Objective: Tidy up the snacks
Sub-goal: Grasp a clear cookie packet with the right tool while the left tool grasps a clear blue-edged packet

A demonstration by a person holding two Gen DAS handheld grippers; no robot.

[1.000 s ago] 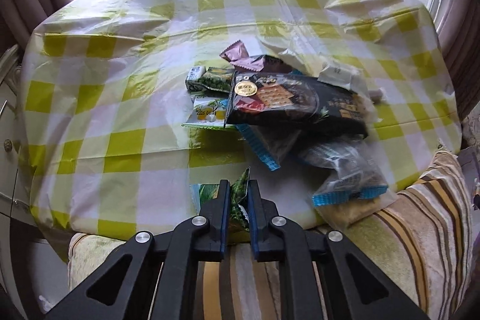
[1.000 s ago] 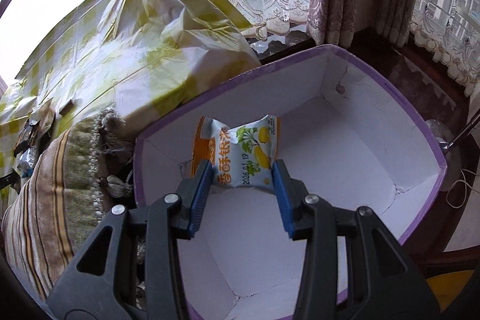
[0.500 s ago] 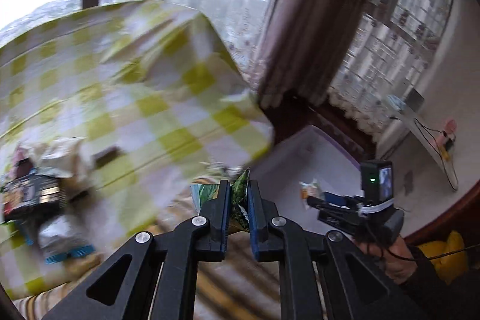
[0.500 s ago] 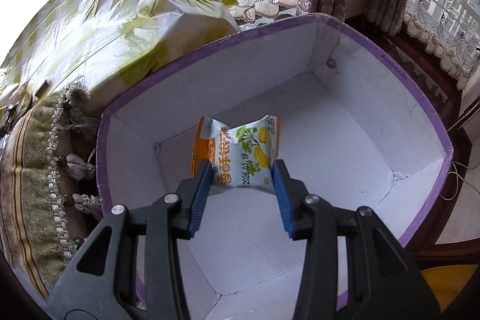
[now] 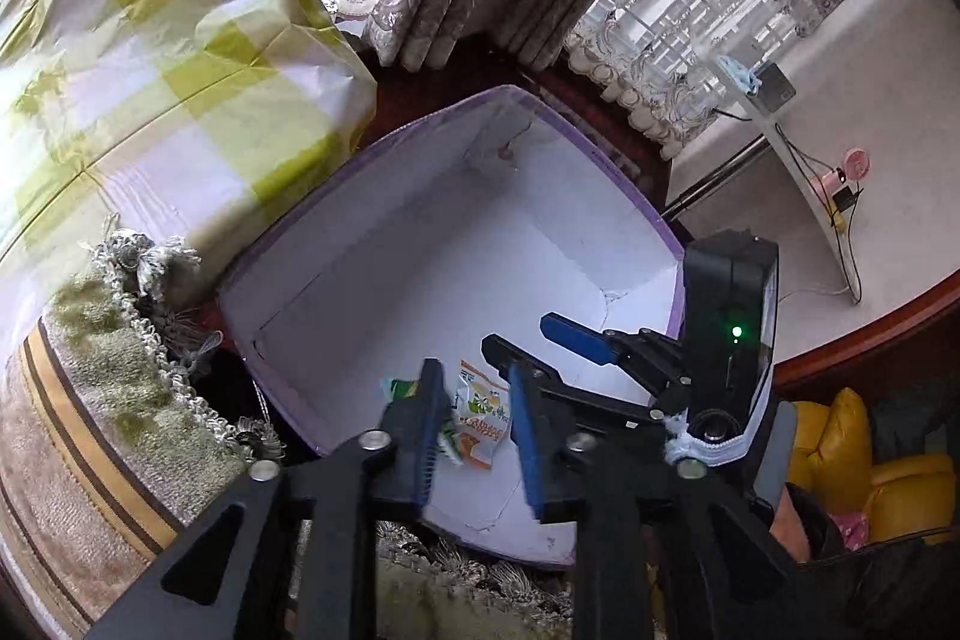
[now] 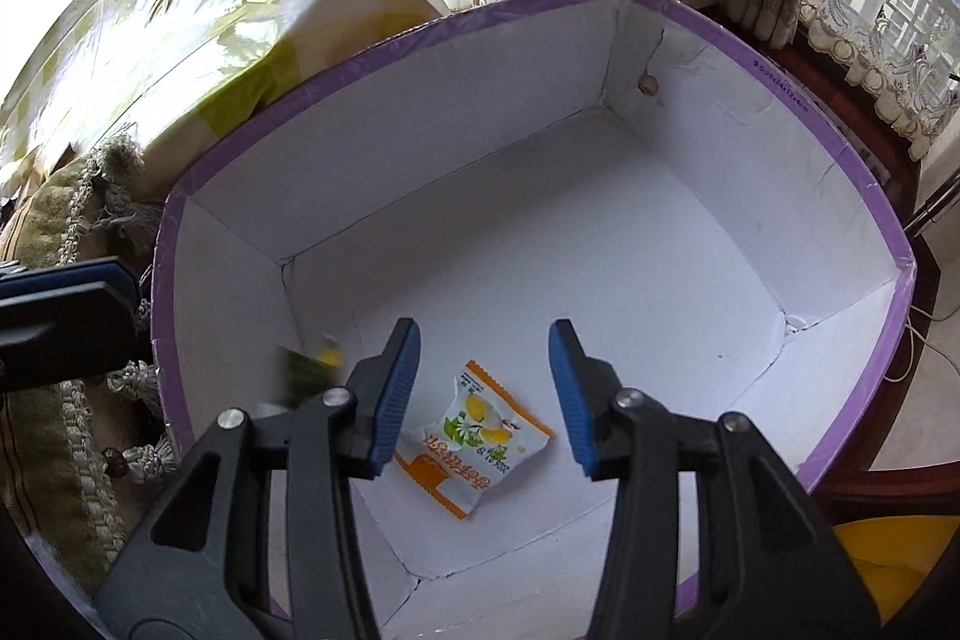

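the right gripper (image 6: 485, 388) hung over the purple-rimmed box (image 6: 840, 148) with its jaws apart and nothing between them; they had just been widening, and the orange-and-white snack packet (image 6: 474, 439) lay flat on the white floor of the box, below the gap, near the front wall. the packet's long axis ran on a diagonal in the right wrist view, from its orange crimped end toward the far left down to the near right, printed face up and its lettering upside down to the camera.

the left gripper (image 5: 474, 424) was over the near corner of the box, jaws also just parted. the green snack packet (image 5: 414, 391) showed as a blur just beside the left finger, seemingly loose and dropping, though the blur left it unclear whether the pad still touched it; in the right wrist view it appeared as a green-yellow smear by the left wall.

the risks looked modest. the green packet was close to the near wall, so it could catch on the rim or the finger and tip out toward the fringed cushion (image 5: 108, 400). the two grippers were close together over one corner, and a careless withdrawal might knock them together.
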